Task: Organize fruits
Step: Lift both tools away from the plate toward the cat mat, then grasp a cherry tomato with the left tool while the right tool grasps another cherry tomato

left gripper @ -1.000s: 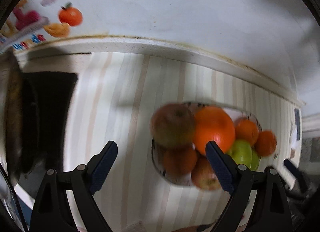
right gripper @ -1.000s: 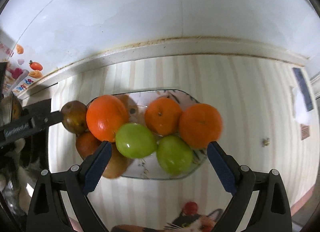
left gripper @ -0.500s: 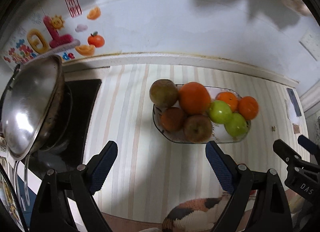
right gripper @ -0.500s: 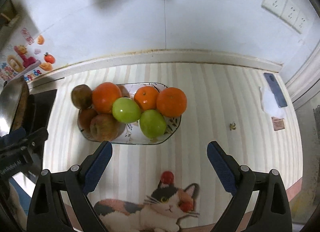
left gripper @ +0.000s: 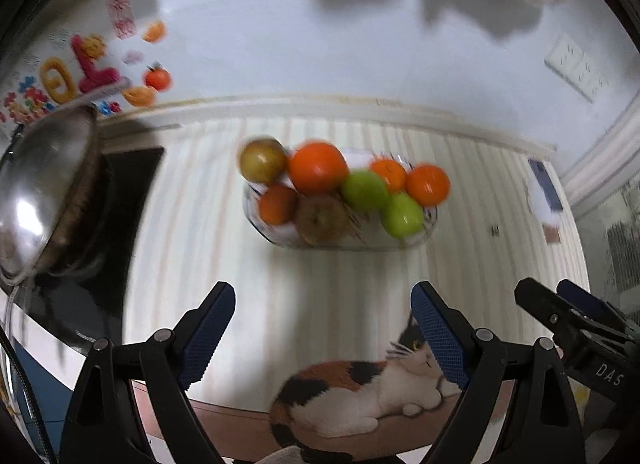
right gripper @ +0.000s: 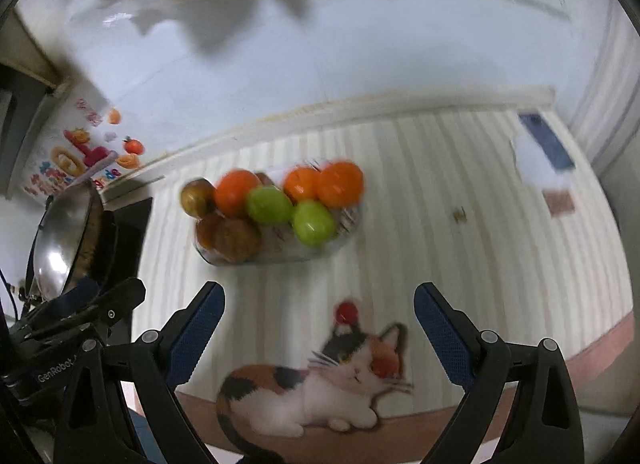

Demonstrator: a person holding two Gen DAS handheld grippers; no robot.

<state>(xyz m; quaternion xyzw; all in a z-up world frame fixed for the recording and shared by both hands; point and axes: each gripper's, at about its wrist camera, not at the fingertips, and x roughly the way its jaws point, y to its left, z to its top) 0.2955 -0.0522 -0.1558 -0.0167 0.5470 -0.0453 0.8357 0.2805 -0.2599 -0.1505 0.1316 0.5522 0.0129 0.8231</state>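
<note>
A glass fruit bowl (left gripper: 428, 229) (right gripper: 344, 238) sits on the striped counter, piled with fruit: oranges (left gripper: 318, 167) (right gripper: 340, 183), two green apples (left gripper: 364, 190) (right gripper: 269, 204) and brownish apples (left gripper: 263, 159) (right gripper: 234, 239). My left gripper (left gripper: 322, 338) is open and empty, well back from the bowl. My right gripper (right gripper: 320, 338) is open and empty, also well back. Each gripper shows at the edge of the other's view.
A steel wok (left gripper: 38, 191) (right gripper: 66, 240) stands on a black stove at the left. A cat-print mat (left gripper: 360, 392) (right gripper: 312, 384) lies at the counter's front edge. A phone on white paper (left gripper: 544, 187) (right gripper: 546, 143) lies at the right. Wall behind.
Both grippers have pulled back and up from the bowl; the fruit looks smaller and farther, and the cat mat has come into view. Both stay open.
</note>
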